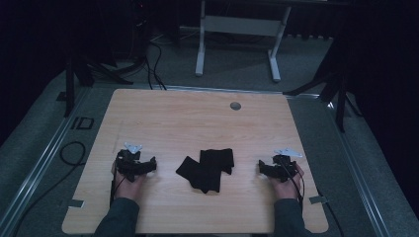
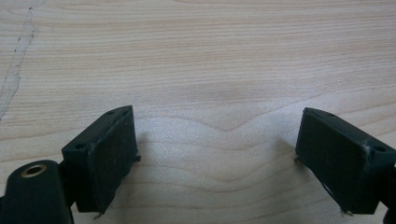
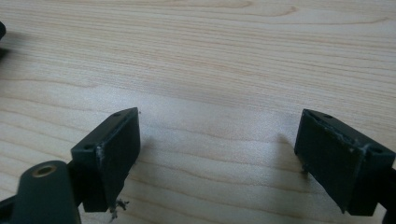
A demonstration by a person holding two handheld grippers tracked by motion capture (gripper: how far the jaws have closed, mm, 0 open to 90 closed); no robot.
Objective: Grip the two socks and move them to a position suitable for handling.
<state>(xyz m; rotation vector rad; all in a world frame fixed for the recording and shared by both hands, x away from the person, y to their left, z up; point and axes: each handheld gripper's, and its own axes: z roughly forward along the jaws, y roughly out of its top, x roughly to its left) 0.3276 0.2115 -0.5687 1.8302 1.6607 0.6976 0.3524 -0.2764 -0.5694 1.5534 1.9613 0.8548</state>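
Overhead, seen whole from the high view: wooden table [image 1: 197, 118], pale grain, rounded corners, grey floor around it and a white frame stand [image 1: 237, 29] beyond the far edge. Lying near the middle of the near half, a black cloth [image 1: 207, 169], crumpled and partly folded over itself, flat on the wood, between the two grippers and touching neither. Small grey round cap [image 1: 235, 105] set into the far part of the tabletop.

Resting at the cloth's left, well apart from it: left gripper [image 1: 148, 165], held in a hand [image 1: 129, 182] coming up from the bottom edge, grey three-cornered plate on top. Mirrored on the other side: right gripper [image 1: 264, 168], likewise resting on the wood in its own hand [image 1: 286, 185], pointing inward at the cloth.

Closer, from the left gripper view: left gripper [image 2: 217, 154] with both black jaws spread wide, bare wood grain between them, nothing gripped; a faint hairline crack [image 2: 16, 70] in the surface at upper left, not made out from above. From the right gripper view: right gripper [image 3: 217, 154] equally wide open, holding nothing, a few frayed threads [image 3: 119, 205] stuck at the tip of one jaw.
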